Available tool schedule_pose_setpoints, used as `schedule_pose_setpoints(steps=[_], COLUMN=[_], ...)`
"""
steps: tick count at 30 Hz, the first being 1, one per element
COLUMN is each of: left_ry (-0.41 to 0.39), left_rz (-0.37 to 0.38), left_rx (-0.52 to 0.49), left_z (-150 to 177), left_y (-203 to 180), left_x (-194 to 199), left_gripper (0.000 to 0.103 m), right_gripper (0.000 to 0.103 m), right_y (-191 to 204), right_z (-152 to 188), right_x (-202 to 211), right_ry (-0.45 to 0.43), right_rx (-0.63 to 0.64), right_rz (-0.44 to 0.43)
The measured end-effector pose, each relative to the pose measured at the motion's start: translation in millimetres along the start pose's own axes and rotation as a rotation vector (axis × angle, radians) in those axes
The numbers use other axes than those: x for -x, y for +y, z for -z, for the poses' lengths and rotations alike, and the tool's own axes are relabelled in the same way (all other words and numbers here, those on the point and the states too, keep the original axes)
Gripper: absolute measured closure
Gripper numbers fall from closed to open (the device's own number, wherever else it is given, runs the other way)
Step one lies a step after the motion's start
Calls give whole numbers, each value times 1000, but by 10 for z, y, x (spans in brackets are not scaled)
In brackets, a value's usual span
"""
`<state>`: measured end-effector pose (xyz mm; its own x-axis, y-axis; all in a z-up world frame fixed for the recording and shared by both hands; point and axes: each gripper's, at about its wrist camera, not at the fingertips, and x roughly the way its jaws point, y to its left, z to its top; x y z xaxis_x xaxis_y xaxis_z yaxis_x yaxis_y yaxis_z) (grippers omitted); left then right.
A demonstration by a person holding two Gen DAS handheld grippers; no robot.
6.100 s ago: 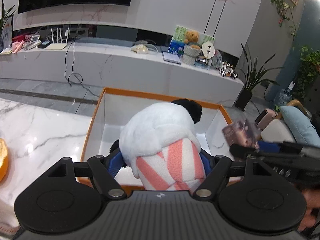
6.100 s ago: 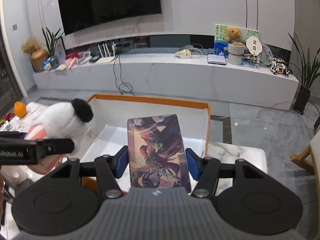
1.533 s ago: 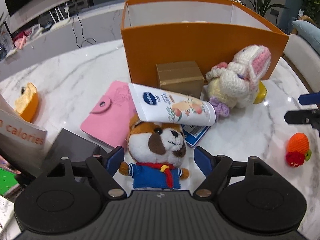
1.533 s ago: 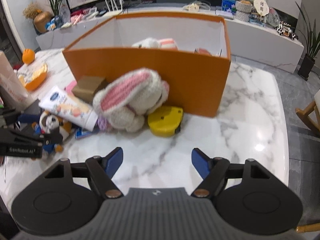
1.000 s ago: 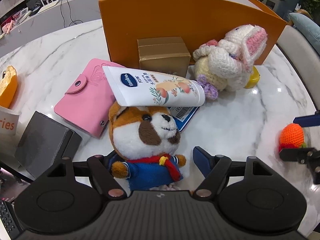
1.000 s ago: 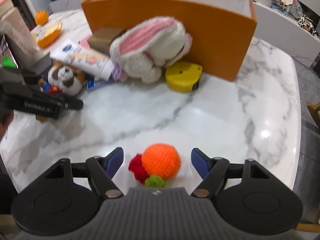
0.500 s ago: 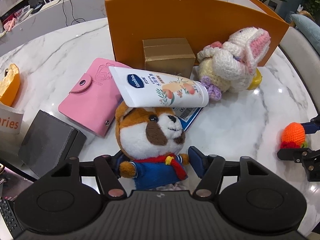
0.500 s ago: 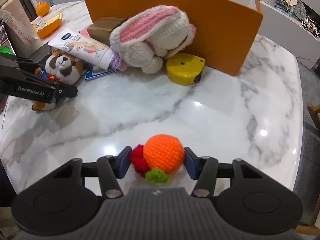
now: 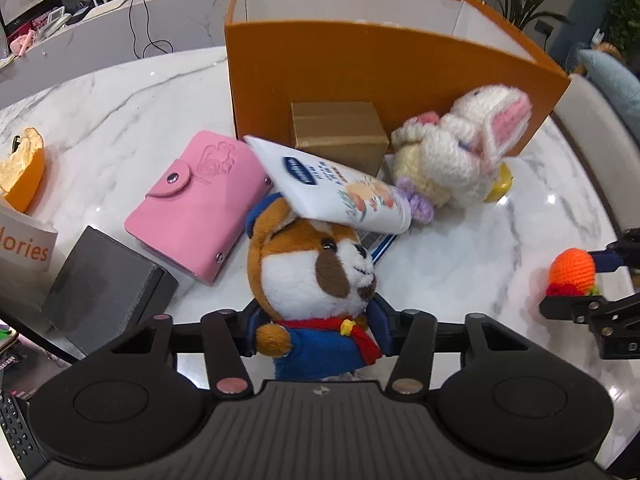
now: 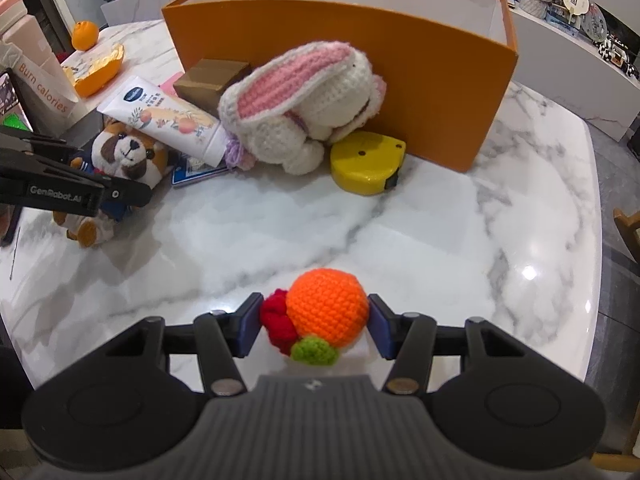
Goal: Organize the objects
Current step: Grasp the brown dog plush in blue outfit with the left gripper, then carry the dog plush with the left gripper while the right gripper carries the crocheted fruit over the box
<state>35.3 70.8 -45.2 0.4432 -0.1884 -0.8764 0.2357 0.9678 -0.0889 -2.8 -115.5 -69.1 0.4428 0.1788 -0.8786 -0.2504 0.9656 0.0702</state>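
A: Left wrist view: left gripper (image 9: 316,330) jaws are closing around the brown-and-white plush dog in a blue jacket (image 9: 310,280), standing upright on the marble tabletop (image 9: 460,248).
B: Right gripper (image 10: 314,326) jaws are clamping the orange crocheted fruit (image 10: 326,312). The tall orange cardboard box (image 10: 360,52) is lying straight ahead of both.

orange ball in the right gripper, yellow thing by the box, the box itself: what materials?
Orange ball: crocheted yarn, stitch loops visible, matte; likely soft.
Yellow thing: hard plastic by its look, smooth moulded shell with a slight sheen.
Orange box: probably cardboard, thin flat walls, matte orange outside, white inside.
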Motion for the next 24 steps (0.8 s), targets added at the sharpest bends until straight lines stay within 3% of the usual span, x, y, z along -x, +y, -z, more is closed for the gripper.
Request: schedule_pose_setpoints(steps=[2,12,24], left_ry=[-20,-59,-148], left_rz=[29,33,84], left_rx=[-8,-71,-48], left_z=[-9,-36,-128], left_y=[-8,-110,-178], left_x=[60,213,533], left_gripper=[45,45,45], right_gripper=[46,46,46], right_y=[-7,5,13], right_z=[-3,-21,-196], right_x=[11,45,140], right_ry=[-5,-16,-66], right_rx=[-2,-1,-24], right_rz=[1,-3,-9])
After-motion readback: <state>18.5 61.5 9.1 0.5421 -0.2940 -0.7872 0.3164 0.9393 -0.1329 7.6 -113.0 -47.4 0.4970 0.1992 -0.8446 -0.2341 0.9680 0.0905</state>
